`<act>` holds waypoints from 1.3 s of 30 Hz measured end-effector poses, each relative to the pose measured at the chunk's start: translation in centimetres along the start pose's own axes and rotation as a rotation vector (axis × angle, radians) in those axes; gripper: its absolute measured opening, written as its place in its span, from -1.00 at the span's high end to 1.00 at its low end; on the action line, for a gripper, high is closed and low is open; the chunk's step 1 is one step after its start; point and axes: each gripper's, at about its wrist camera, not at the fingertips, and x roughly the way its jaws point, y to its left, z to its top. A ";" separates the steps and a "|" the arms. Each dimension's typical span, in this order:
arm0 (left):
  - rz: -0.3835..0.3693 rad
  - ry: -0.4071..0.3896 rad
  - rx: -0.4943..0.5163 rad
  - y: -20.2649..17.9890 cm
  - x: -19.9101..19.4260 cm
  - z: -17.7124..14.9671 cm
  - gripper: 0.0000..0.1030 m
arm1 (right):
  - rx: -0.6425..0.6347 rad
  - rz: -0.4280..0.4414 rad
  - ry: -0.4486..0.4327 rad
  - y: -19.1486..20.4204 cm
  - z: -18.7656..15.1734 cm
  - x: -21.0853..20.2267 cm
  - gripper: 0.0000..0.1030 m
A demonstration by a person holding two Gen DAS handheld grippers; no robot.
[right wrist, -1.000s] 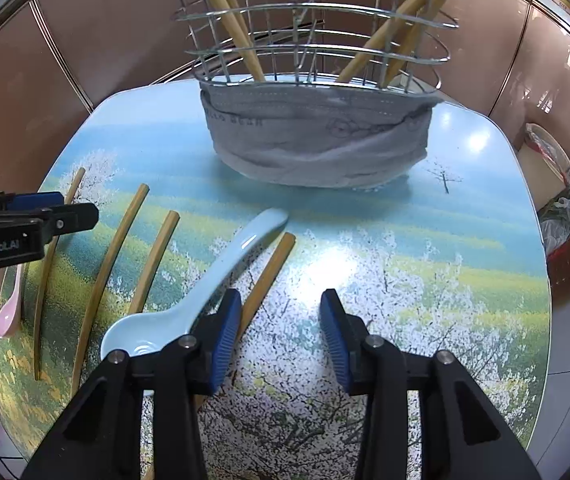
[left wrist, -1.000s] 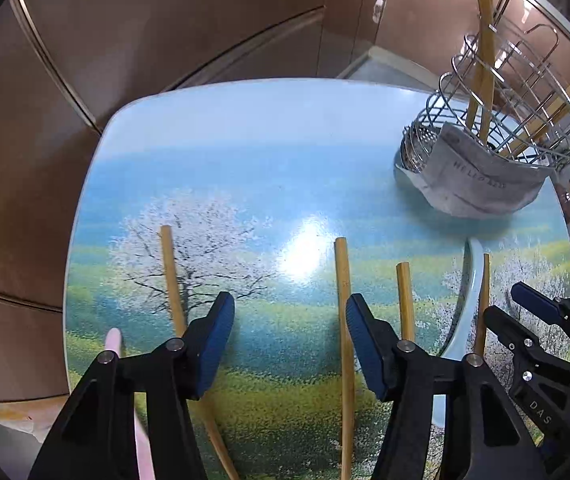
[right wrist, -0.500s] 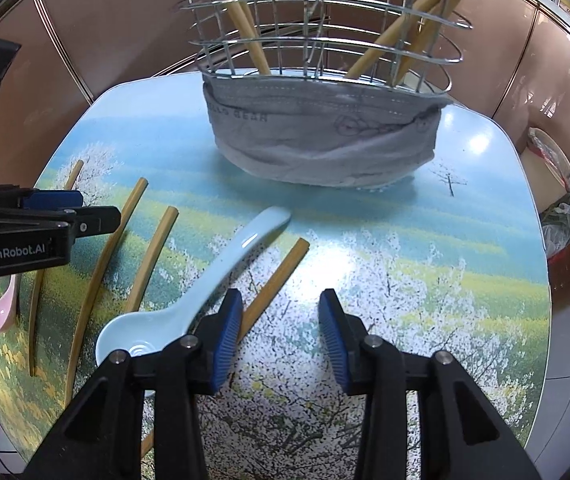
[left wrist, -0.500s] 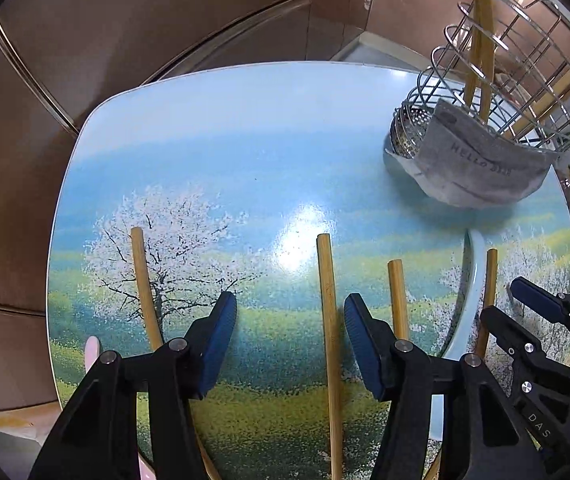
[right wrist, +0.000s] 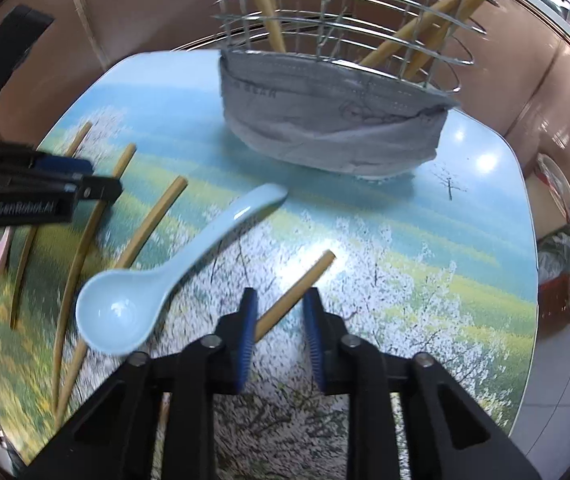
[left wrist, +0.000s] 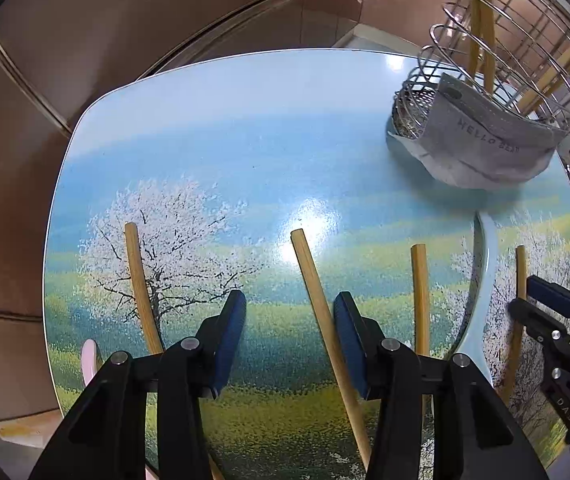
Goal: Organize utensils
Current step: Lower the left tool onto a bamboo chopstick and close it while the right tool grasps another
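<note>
Several bamboo chopsticks lie side by side on the tabletop [left wrist: 245, 140], which is printed with a landscape. One chopstick [left wrist: 317, 300] runs between the pads of my left gripper [left wrist: 291, 338], close to the right pad. The jaws are closing and a gap still shows. Another chopstick [right wrist: 305, 284] slants between the pads of my right gripper [right wrist: 279, 332], against the left pad. These jaws are closing too, with space left on the right. A pale blue spoon [right wrist: 165, 276] lies just left of it. A pink spoon [left wrist: 89, 360] peeks out at the far left.
A wire basket [right wrist: 345, 8] with chopsticks standing in it sits at the table's far side. A grey face mask [right wrist: 333, 132] wraps its base. Brown tiled floor surrounds the table. In the left wrist view my right gripper [left wrist: 545, 312] is close by.
Both pairs of jaws have narrowed. The left gripper has sunk closer to the table, with a chopstick now between its pads. The right gripper has rolled, and its chopstick now lies between its pads.
</note>
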 end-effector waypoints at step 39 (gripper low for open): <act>-0.077 0.091 0.071 -0.1 -0.8 -0.2 0.73 | -0.169 0.061 0.137 -0.1 -2.2 -1.4 0.81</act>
